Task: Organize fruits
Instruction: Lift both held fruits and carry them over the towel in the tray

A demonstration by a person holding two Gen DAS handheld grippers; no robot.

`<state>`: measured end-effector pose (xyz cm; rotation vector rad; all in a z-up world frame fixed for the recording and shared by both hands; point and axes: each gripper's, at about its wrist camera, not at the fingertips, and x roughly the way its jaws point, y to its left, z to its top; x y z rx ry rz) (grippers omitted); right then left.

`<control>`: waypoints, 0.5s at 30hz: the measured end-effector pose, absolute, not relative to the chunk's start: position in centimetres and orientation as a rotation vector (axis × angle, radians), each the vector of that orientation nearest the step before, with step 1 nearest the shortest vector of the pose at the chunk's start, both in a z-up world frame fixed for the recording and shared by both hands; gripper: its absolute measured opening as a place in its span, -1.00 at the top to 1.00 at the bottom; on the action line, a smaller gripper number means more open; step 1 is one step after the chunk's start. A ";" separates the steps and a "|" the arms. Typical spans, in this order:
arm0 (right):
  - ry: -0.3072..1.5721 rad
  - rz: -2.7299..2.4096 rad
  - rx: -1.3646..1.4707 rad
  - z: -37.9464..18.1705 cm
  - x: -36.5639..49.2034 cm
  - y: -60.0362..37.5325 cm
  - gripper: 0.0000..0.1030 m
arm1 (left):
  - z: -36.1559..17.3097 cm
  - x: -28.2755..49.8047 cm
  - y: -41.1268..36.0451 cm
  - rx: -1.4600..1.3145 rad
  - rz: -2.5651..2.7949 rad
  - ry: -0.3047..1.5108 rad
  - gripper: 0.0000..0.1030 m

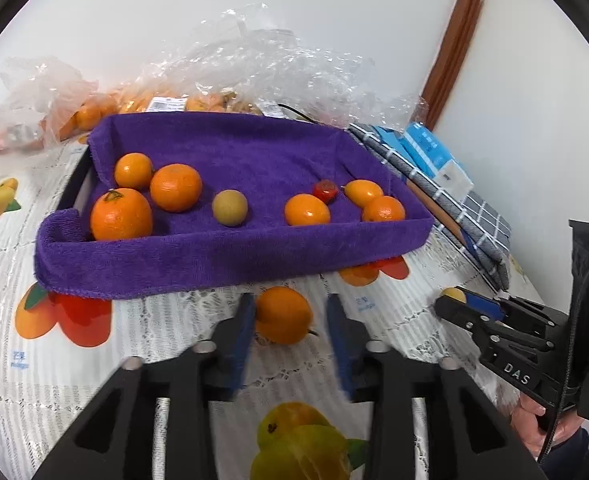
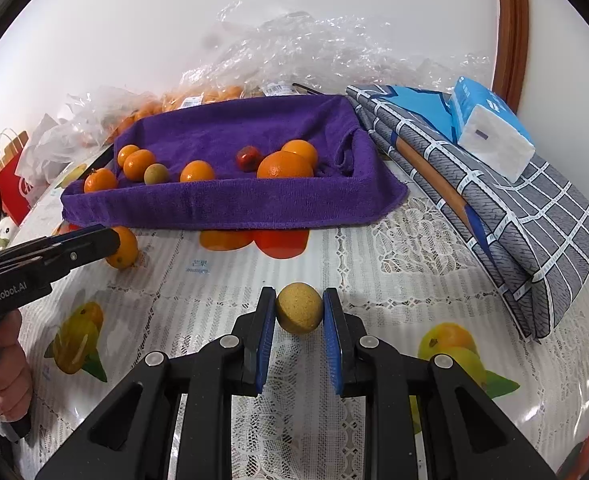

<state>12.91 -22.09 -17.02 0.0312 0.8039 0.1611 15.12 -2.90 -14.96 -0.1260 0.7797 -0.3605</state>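
Right gripper (image 2: 298,310) clamped on small tan fruit (image 2: 299,308) at 6 o'clock of purple-lined tray (image 2: 230,204); left gripper (image 1: 288,316) apart astride loose orange (image 1: 283,314), which risks rolling off if nudged one-sided.

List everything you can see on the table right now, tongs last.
towel-lined tray: one, purple, table centre
orange fruits: six, orange, in tray
round fruit: one, greenish-brown, in tray
small fruit: one, red, in tray
loose orange: one, orange, tablecloth before tray
plastic bags: several, clear, behind tray
folded cloth: one, grey checked, right of tray
tissue pack: one, blue-white, on cloth
left tongs: one, black-blue, open around loose orange
right tongs: one, black-blue, shut on tan fruit
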 end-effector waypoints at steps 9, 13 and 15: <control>0.804 0.168 0.035 -17.0 13.0 -22.3 0.54 | -15.9 15.9 -3.7 -0.092 -0.365 0.841 0.38; 0.801 0.168 0.035 -17.0 12.9 -22.3 0.54 | -15.4 15.4 -3.2 -0.116 -0.362 0.794 0.38; 0.795 0.167 0.036 -16.9 12.8 -22.3 0.54 | -15.2 15.3 -3.2 -0.116 -0.357 0.782 0.38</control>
